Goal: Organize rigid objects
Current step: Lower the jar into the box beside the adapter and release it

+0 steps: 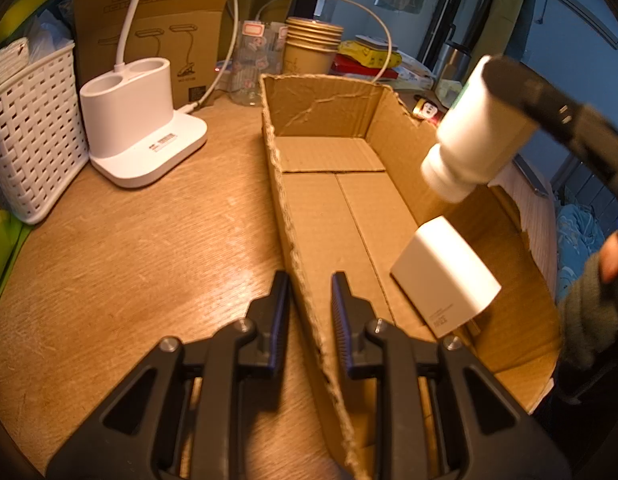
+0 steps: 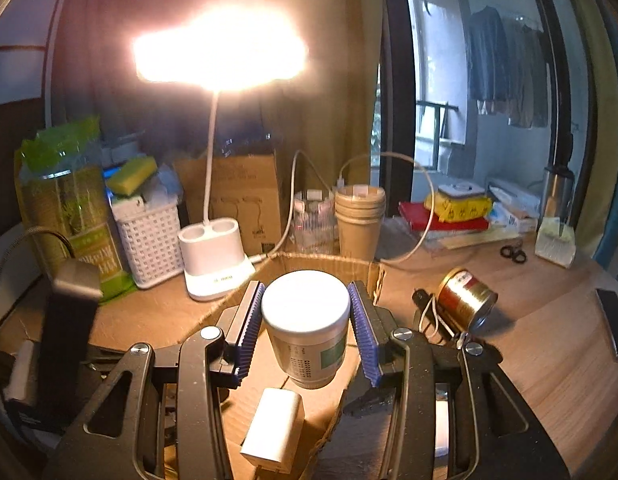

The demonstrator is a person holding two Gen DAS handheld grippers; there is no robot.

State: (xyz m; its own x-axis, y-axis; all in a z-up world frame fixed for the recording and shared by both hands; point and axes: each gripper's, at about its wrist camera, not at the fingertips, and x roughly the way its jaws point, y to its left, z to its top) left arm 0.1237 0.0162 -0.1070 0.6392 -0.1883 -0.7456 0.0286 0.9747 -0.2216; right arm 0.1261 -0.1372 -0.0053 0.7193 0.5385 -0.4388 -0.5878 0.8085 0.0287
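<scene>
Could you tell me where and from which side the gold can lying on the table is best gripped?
Grip the gold can across its round body, coming from above. It lies on its side on the wooden table, right of the cardboard box, so its curved sides are free; a white cord lies at its left end.

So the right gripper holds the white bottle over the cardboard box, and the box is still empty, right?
Not empty. The right gripper does hold the white bottle over the cardboard box, but a white charger block already lies inside, as the left wrist view shows.
</scene>
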